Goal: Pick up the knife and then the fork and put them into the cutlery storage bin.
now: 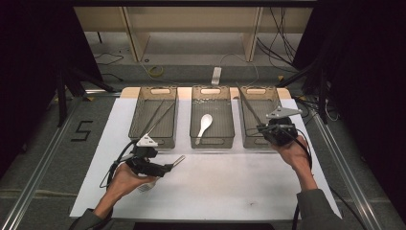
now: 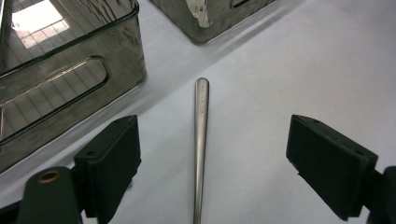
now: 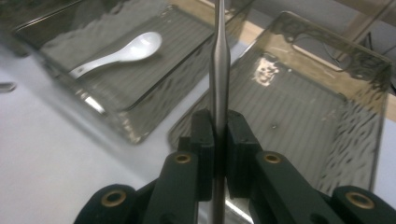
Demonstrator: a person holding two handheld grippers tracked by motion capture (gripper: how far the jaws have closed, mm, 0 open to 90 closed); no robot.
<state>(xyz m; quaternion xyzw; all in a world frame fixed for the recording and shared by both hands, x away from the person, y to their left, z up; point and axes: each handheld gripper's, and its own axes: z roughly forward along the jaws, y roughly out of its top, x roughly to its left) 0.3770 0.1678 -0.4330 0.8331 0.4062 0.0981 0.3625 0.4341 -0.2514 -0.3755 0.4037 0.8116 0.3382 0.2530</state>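
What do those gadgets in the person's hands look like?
Each is a black hand-held gripper: the left gripper and right gripper carry a grey three-cornered plate on top and trail a black cable. Up close, the jaws end in chunky black pads on arms with brass-coloured pivots. The sleeves are grey-green.

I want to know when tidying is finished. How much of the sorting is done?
Done: a white spoon lies in the middle bin, and thin metal sticks in the left bin. In hand: the right gripper clamps a metal utensil over the right bin. Left: the metal handle on the table, between the open left gripper jaws.
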